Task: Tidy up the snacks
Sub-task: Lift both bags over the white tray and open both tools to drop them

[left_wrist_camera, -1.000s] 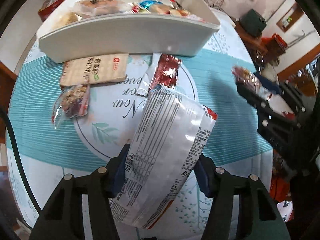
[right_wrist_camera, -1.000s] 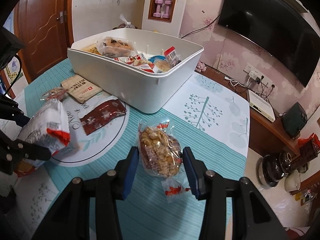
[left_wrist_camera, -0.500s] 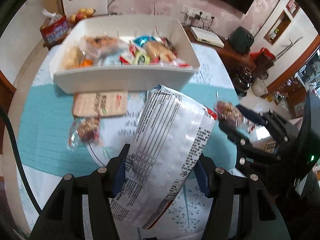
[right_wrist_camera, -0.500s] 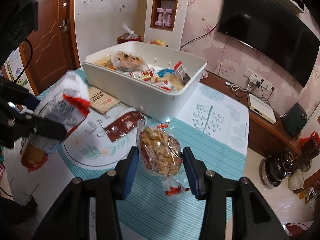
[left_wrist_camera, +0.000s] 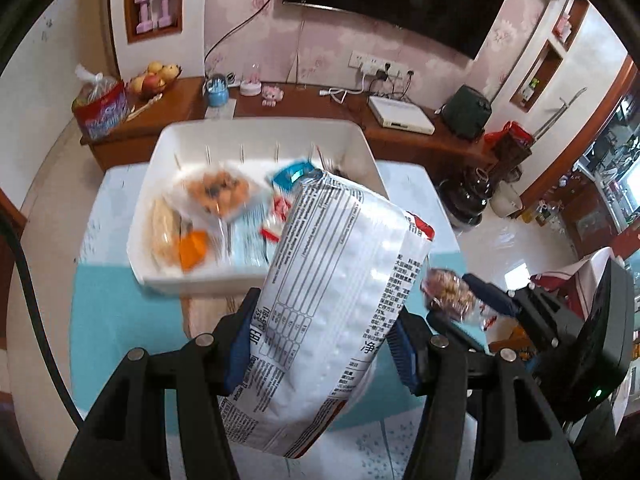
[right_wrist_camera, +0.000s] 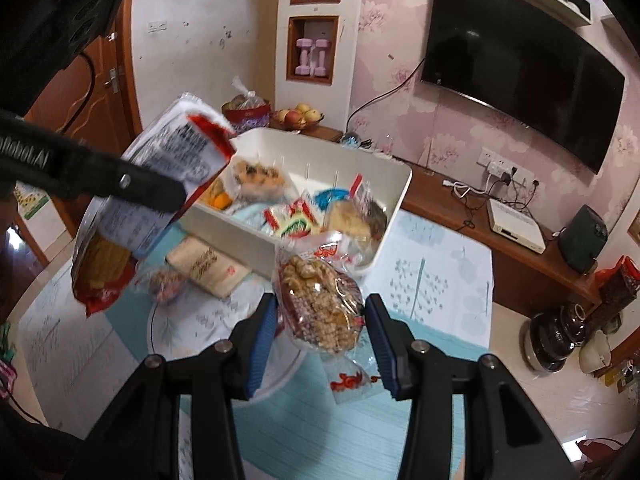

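My left gripper (left_wrist_camera: 320,340) is shut on a large white snack bag (left_wrist_camera: 332,304) with a printed table and red end. It holds the bag in the air just in front of the white bin (left_wrist_camera: 256,276). The bag also shows in the right wrist view (right_wrist_camera: 156,196). My right gripper (right_wrist_camera: 320,332) is shut on a clear bag of brown puffed snacks (right_wrist_camera: 320,308), lifted above the table near the bin (right_wrist_camera: 380,172). The bin holds several wrapped snacks. The puffed snack bag also shows in the left wrist view (left_wrist_camera: 448,292).
A tan flat packet (right_wrist_camera: 208,268) and a small clear snack bag (right_wrist_camera: 164,284) lie on the teal and white tablecloth (right_wrist_camera: 304,424) in front of the bin. A wooden sideboard (left_wrist_camera: 420,140) with fruit, a router and a TV above stands behind the table.
Both grippers have risen with their bags and moved toward the bin. The bin's inside now shows from above in the left wrist view.
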